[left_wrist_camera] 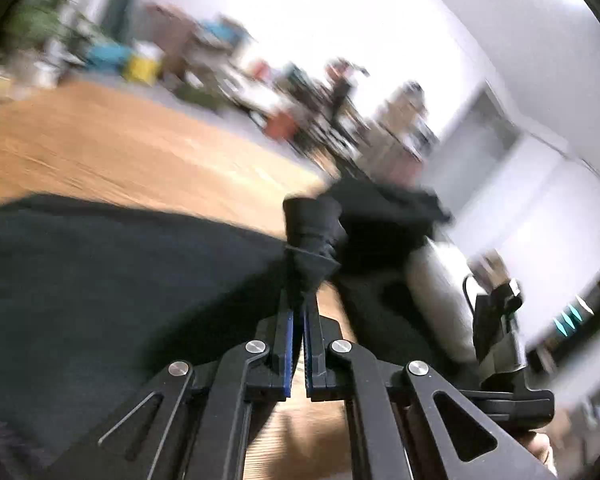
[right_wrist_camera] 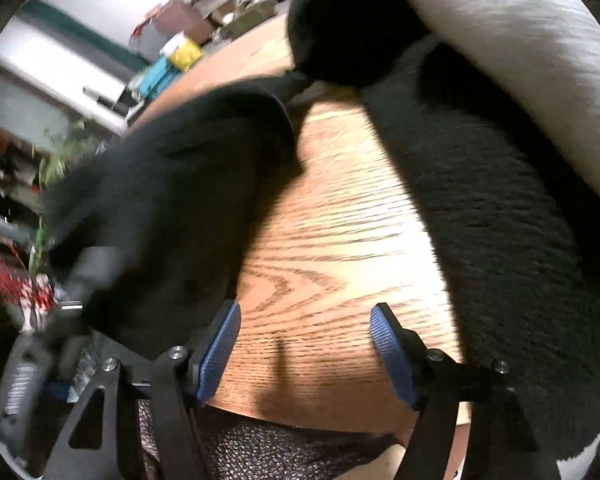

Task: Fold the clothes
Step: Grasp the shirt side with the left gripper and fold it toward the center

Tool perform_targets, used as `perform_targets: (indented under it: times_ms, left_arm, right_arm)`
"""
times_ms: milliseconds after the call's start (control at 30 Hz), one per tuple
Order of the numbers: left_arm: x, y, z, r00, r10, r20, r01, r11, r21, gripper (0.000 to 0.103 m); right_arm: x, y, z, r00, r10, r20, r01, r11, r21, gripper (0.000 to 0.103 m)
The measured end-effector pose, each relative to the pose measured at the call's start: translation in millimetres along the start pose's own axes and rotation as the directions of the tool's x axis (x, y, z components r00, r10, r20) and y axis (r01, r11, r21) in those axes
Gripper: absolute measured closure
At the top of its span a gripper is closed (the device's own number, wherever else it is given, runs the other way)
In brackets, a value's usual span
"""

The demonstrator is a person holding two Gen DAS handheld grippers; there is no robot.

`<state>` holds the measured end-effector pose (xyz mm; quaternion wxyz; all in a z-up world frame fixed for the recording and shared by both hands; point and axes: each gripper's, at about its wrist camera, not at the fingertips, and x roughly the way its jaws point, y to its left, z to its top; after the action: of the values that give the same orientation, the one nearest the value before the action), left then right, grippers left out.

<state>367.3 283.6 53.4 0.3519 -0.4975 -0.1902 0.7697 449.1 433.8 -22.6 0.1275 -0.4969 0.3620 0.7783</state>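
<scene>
Garment: my left tool [left_wrist_camera: 302,312] has its blue pads nearly together, pinching a bunched fold of the black garment [left_wrist_camera: 312,236], which rises from the pinch toward mid-frame in the left wrist view.
Left grip, why: I judge the pinch sits on an edge or corner so the cloth can be lifted and carried over itself for a fold; the rest of the fabric trails off to the lower left of that frame, over the wooden desk [left_wrist_camera: 100,152].
Right tool: my right tool [right_wrist_camera: 306,344] stands wide open with nothing between its blue pads; only bare desk grain shows in the gap.
Right tool, why: it hangs over the strip of desk between two dark masses of cloth, which I read as being placed to take a second hold.
Cloth around it: black fabric fills the left centre and the right side of the right wrist view, with a pale sleeve [right_wrist_camera: 520,60] across the upper right.
Stage: the garment is partly lifted and rumpled, not lying as a flat folded stack.
Hard to make out: both views are motion-blurred; I cannot tell which part of the garment is pinched, nor whether the two dark masses are one piece. The room behind is a smear of colours.
</scene>
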Motion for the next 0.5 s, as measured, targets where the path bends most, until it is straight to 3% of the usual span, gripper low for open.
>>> perform_targets:
  times_ms: [233,333,400,433,467,500]
  left_arm:
    - [-61,48,-5,0.988,0.096,0.125,-0.077,0.987,-0.144,0.099]
    - [-87,69,-8,0.975,0.141,0.173,-0.104,0.973,-0.207,0.099]
    - [-79,67,3,0.984,0.125,0.128,-0.098,0.976,-0.195,0.096]
    - [-71,64,11,0.99,0.11,0.093,-0.091,0.979,-0.18,0.082]
    - [-63,60,19,0.994,0.095,0.058,-0.084,0.983,-0.166,0.05]
    - [-55,58,25,0.997,0.078,0.028,-0.072,0.983,-0.167,0.036]
  right_arm:
    - [42,47,-1,0.994,0.01,-0.109,-0.026,0.99,-0.139,0.032]
    - [58,52,10,0.992,-0.053,-0.113,0.035,0.987,-0.157,0.032]
    - [55,50,21,0.994,-0.064,-0.085,0.052,0.99,-0.13,0.034]
    - [51,48,26,0.996,-0.061,-0.067,0.053,0.992,-0.119,0.034]
    - [47,46,31,0.997,-0.058,-0.049,0.053,0.993,-0.107,0.034]
    - [43,45,35,0.998,-0.056,-0.031,0.053,0.994,-0.096,0.033]
